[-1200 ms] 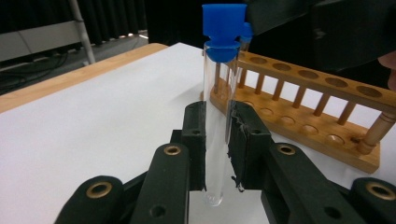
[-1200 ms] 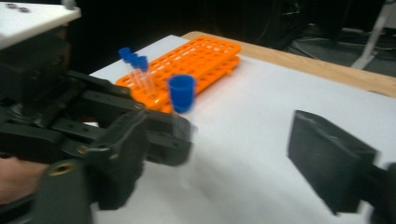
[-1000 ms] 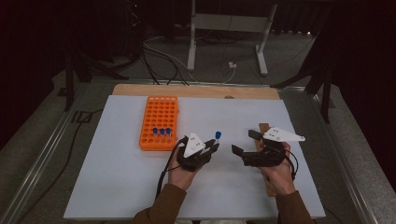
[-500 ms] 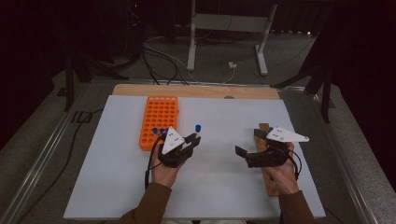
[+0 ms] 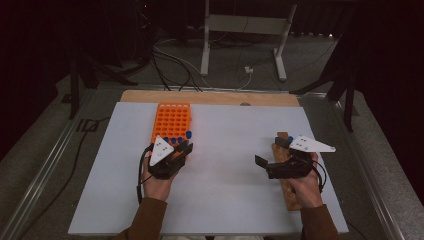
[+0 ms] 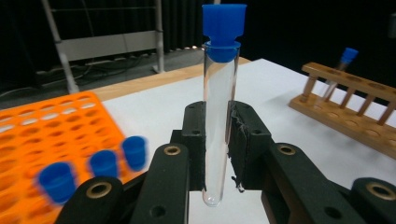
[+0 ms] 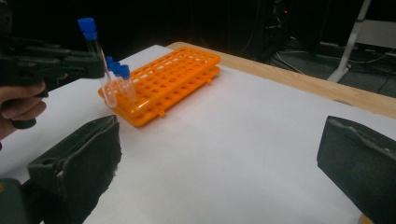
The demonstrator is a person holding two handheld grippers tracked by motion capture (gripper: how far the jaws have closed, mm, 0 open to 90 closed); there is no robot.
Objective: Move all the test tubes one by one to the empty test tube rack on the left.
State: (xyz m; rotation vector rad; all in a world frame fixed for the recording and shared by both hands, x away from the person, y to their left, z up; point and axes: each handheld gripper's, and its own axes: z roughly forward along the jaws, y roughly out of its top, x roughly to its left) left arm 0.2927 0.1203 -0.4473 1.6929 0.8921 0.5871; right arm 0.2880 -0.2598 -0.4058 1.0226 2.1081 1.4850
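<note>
Clenching a capped tube (image 6: 217, 116), the left tool (image 5: 181, 151) hovers over the white tabletop (image 5: 225, 165); right tool (image 5: 272, 155) released.

Wide bare white mat (image 5: 225, 150) is lying open between both hands; the orange rack (image 5: 171, 121) is blocking the left, the wooden rack (image 5: 290, 192) the right edge.

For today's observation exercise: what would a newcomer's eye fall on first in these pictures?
First, the clear blue-capped test tube, held upright between the left gripper's fingers. Next, the bright orange rack at the white table's far left, with blue-capped tubes along its near edge. The right gripper hangs open beside the wooden rack.
</note>
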